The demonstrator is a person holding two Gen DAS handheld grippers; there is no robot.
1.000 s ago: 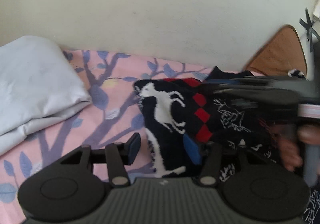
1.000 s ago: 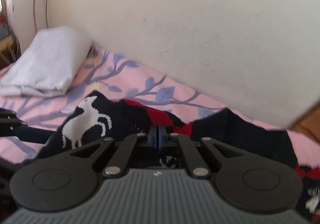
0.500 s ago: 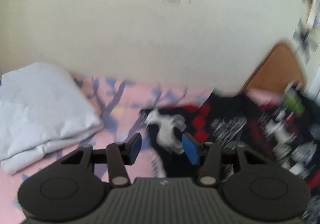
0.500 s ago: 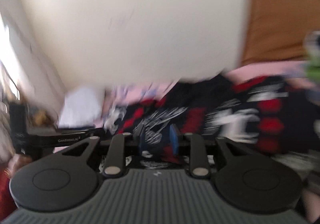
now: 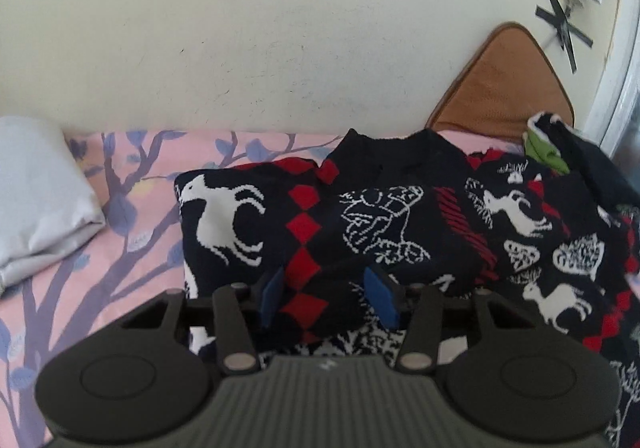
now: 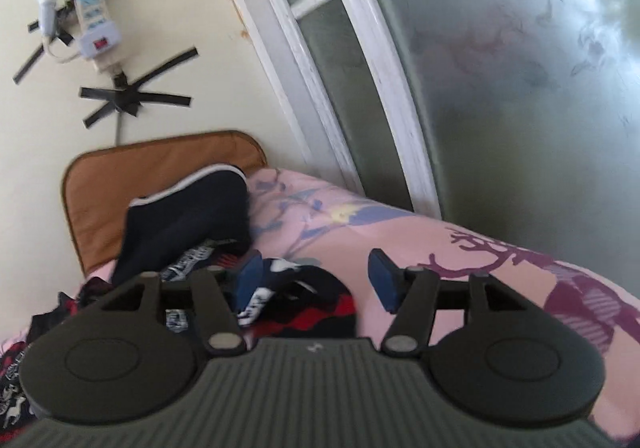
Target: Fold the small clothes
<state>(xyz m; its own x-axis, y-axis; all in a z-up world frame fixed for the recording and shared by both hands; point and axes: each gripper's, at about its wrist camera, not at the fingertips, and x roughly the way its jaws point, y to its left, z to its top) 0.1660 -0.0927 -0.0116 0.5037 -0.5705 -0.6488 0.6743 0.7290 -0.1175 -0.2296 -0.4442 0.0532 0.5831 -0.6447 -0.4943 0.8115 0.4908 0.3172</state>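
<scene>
In the left wrist view the left gripper (image 5: 330,298) sits low in the middle of the frame, its two blue-padded fingers (image 5: 272,298) standing partly apart. Between them lies the black sweater (image 5: 360,224), patterned with white animals and red diamonds; a column of red diamonds runs straight into the gap. The pads do not look pressed onto the knit, and whether they touch it at all cannot be told. The sweater spreads over the middle and right of the frame on the pink bedsheet (image 5: 132,208) printed with purple branches and blue leaves. A folded white cloth (image 5: 36,188) rests at the left edge, apart from the sweater. A brown cushion (image 5: 508,88) leans on the cream wall at upper right, and a green and black garment (image 5: 548,152) lies heaped just in front of it, touching the sweater's right end.

In the right wrist view the right gripper (image 6: 316,284) is at lower centre, and its jaws have just been opening. The fingers (image 6: 382,284) now stand wide apart with nothing clamped; the gap frames bare pink sheet on its right side, while the left pad lies over the edge of black, red and white knit at lower left. A dark navy garment with a white trim (image 6: 188,220) is draped against the brown cushion at centre left. A frosted window with a white frame (image 6: 360,60) fills the upper right, and a power strip (image 6: 96,32) is taped to the wall at upper left.
</scene>
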